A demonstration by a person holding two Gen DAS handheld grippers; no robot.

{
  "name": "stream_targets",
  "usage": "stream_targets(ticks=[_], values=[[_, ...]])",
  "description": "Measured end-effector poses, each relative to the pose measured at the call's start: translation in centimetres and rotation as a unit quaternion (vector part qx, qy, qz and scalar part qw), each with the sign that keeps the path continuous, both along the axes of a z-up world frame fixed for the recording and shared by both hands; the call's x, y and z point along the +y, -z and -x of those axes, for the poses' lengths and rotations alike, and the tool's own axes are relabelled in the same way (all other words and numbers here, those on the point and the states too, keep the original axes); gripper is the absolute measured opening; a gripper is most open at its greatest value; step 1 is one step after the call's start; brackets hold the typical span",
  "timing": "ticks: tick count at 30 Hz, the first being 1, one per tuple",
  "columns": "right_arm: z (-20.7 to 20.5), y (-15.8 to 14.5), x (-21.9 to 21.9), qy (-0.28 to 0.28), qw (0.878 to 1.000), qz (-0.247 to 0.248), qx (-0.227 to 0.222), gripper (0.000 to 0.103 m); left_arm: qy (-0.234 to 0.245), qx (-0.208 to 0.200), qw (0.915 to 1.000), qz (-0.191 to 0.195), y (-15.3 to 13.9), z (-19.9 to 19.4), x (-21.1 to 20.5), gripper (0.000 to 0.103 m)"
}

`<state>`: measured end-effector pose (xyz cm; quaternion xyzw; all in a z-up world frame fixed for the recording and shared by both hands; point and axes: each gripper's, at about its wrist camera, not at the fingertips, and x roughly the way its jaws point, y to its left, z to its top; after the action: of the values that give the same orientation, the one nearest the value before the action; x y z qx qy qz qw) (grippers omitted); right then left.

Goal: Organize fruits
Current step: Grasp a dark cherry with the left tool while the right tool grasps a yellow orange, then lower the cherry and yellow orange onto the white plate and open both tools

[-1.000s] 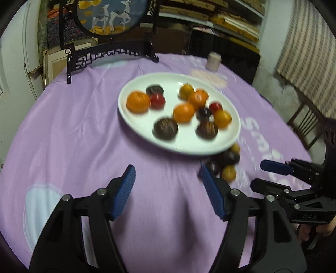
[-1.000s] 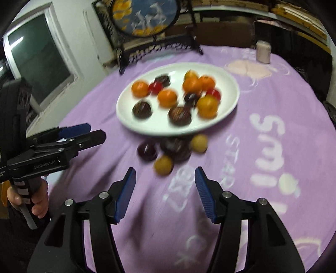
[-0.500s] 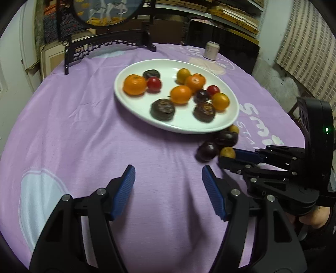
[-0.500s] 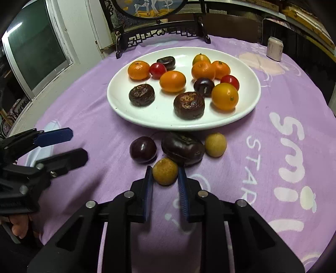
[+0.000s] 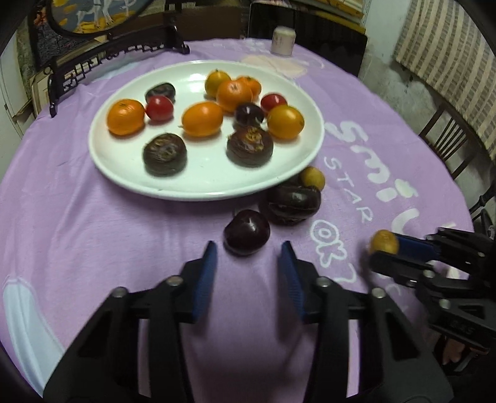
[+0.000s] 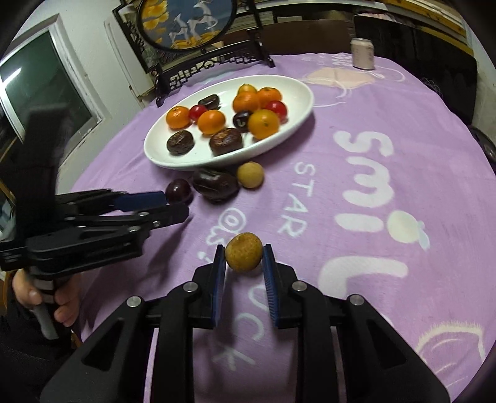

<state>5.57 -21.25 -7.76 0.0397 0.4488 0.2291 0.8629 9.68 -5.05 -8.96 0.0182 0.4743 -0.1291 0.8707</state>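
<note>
A white plate (image 5: 204, 183) (image 6: 291, 136) holds several orange, red and dark fruits. On the purple cloth in front of it lie a dark plum (image 5: 247, 232) (image 6: 178, 190), a large dark wrinkled fruit (image 5: 290, 201) (image 6: 216, 184) and a small yellow fruit (image 5: 312, 178) (image 6: 250, 174). My left gripper (image 5: 247, 263) (image 6: 173, 204) is open, its fingers just short of the plum. My right gripper (image 6: 243, 263) (image 5: 383, 251) is shut on a small yellow-brown fruit (image 6: 243, 252) (image 5: 383, 242) and holds it above the cloth.
A dark carved stand with a round painted screen (image 6: 186, 21) stands behind the plate. A pale can (image 6: 362, 53) (image 5: 282, 40) stands at the far edge of the table. A chair (image 5: 446, 139) is to the right.
My right gripper has closed on the yellow-brown fruit and lifted it back from the group. My left gripper has narrowed and moved right, up to the dark plum.
</note>
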Motion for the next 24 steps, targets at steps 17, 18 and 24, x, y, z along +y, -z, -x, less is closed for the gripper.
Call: stream_targets(ticks=[17, 18, 24], values=[[-0.1, -1.1, 1.1, -0.017, 1.000, 0.003, -0.010, 0.024, 0.008, -0.050, 0.9984, 0.023, -3.7, 2.1, 1.1, 0.031], [-0.1, -1.5, 1.3, -0.018, 1.000, 0.004, -0.014, 0.024, 0.010, -0.058, 0.9978, 0.028, -4.5, 2.1, 1.5, 0.031], [-1.5, -3.6, 2.8, -0.029, 0.999, 0.010, -0.038, 0.024, -0.023, -0.068, 0.9966, 0.040, -7.1, -1.5, 4.1, 0.031]])
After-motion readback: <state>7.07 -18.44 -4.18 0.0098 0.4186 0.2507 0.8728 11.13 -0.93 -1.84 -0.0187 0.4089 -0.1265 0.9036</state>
